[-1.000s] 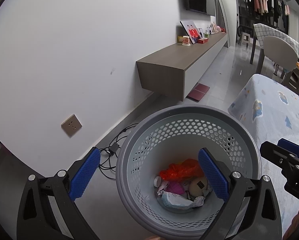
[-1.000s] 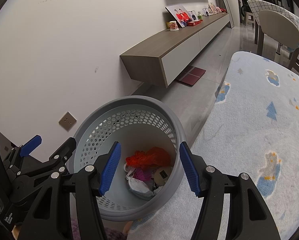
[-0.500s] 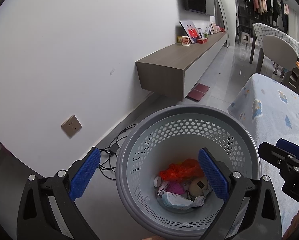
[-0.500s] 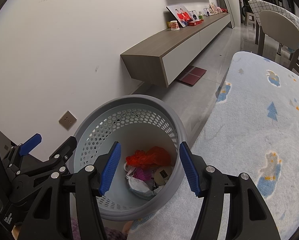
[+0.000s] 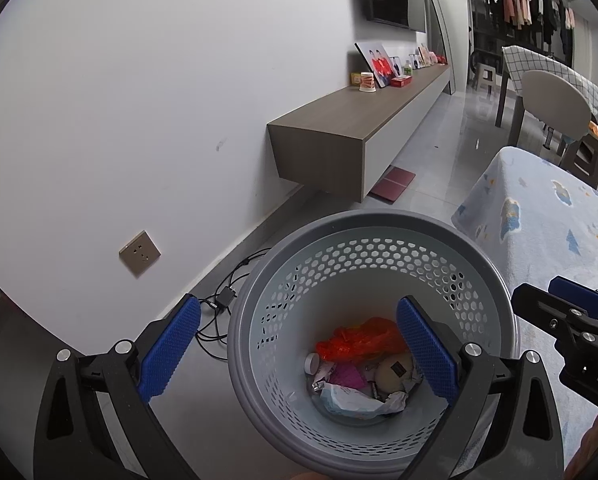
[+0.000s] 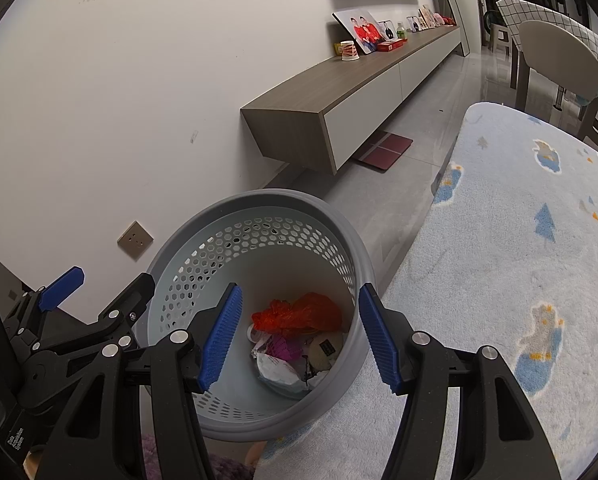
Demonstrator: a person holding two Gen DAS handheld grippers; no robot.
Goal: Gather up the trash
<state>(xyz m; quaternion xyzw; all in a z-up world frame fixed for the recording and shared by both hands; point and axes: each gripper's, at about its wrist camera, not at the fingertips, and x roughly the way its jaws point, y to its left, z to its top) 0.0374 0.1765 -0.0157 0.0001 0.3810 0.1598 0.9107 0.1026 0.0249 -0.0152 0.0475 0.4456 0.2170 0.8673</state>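
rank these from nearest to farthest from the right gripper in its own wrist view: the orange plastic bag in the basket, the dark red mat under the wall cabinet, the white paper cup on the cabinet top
From the right gripper:
1. Orange plastic bag, just beyond the fingertips, at the bottom of the grey perforated basket.
2. Dark red mat, on the floor under the floating wall cabinet, further up the room.
3. White paper cup, on the cabinet top, by the wall.

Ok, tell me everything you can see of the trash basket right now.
The basket is a round grey plastic bin with a smooth rolled rim and walls pierced by hexagonal holes. It stands upright on the floor near the wall, its right side against the blue rug. At the bottom lies trash: an orange bag, crumpled white paper, a pink scrap and a round beige piece. Both grippers hang above it, open and empty; neither touches it.
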